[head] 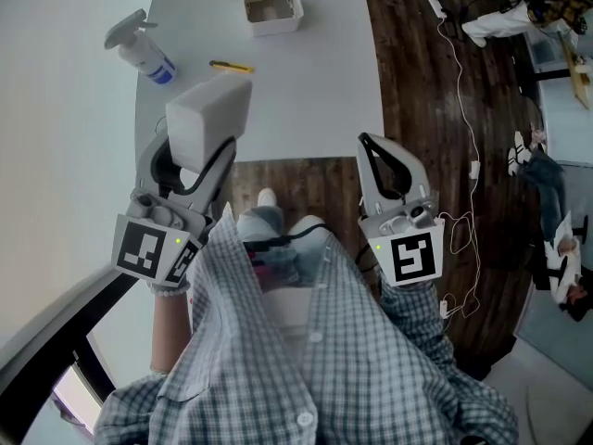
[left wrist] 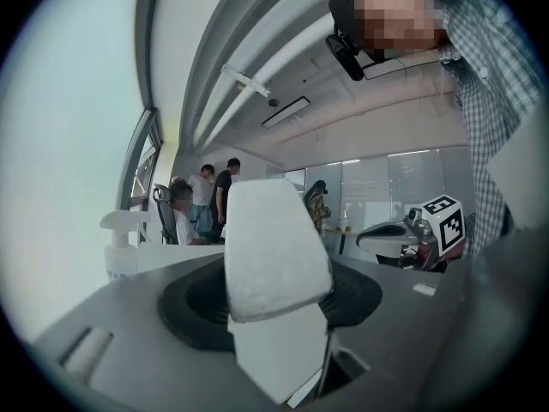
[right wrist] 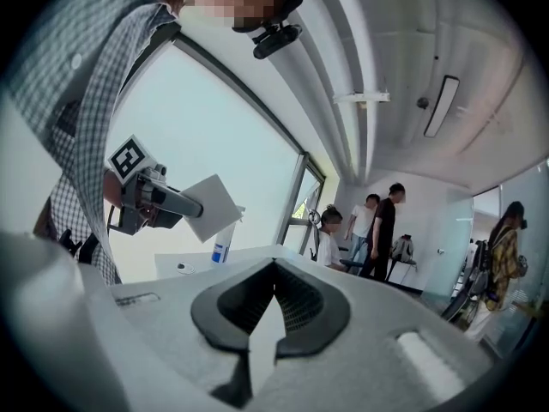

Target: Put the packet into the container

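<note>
Clamping the white packet (head: 209,117) in the left gripper (head: 196,163), lower left of centre in head view, raised off the table (head: 315,100), prob. for carrying to the container (head: 271,8) at top centre, well apart from it; holding the right gripper (head: 374,154) pressed together w/ nothing between, idling mid right, prob. since one gripper suffices; counting 1 packet, 1 container (contents unclear, maybe empty), 1 spray bottle (head: 141,50) upper left, 1 yellow pencil (head: 232,66) beside it, 2 grippers.
</note>
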The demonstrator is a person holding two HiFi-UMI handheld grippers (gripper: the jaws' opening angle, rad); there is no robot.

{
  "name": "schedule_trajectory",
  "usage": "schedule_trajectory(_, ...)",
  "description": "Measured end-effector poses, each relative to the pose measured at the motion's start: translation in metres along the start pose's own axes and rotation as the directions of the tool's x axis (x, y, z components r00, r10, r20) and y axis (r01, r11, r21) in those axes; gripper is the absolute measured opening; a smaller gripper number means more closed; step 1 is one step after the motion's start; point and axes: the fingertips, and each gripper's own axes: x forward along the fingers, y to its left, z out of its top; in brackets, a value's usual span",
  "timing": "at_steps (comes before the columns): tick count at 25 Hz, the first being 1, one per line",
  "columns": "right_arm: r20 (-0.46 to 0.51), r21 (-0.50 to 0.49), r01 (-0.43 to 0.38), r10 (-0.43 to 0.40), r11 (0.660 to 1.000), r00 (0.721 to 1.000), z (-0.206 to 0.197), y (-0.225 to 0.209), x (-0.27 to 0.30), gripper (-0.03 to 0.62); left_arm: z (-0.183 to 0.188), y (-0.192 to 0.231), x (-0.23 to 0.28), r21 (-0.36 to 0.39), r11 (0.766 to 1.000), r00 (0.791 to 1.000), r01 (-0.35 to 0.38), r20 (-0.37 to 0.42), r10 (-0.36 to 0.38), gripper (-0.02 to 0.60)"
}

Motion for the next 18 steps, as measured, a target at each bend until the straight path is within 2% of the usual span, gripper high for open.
schedule_trajectory(6, -0.020, -0.013, 0.015, -0.015, 1.000, 1.000, 0.002, 0.003, 0.006, 0.000, 0.000, -0.001, 0.012, 0.074, 0.996, 0.999, 0.049, -0.027, -0.048, 0.262)
schedule_trajectory(10, -0.022, -0.015, 0.041, -0.041, 0.999, 0.999, 0.005, 0.003, 0.008, 0.000, 0.001, 0.004, 0.017, 0.062, 0.995, 0.997, 0.081, -0.010, -0.080, 0.262)
schedule_trajectory(13, -0.038, -0.011, 0.057, -0.057, 0.998, 0.998, 0.003, 0.000, 0.006, 0.000, -0.001, 0.006, 0.022, 0.025, 0.995, 0.995, 0.097, -0.001, -0.097, 0.262)
schedule_trajectory(18, -0.064, -0.011, 0.066, -0.067, 0.998, 0.996, -0.005, -0.010, 0.005, 0.000, -0.005, 0.007, 0.033, 0.009, 0.995, 0.995, 0.100, -0.009, -0.100, 0.262)
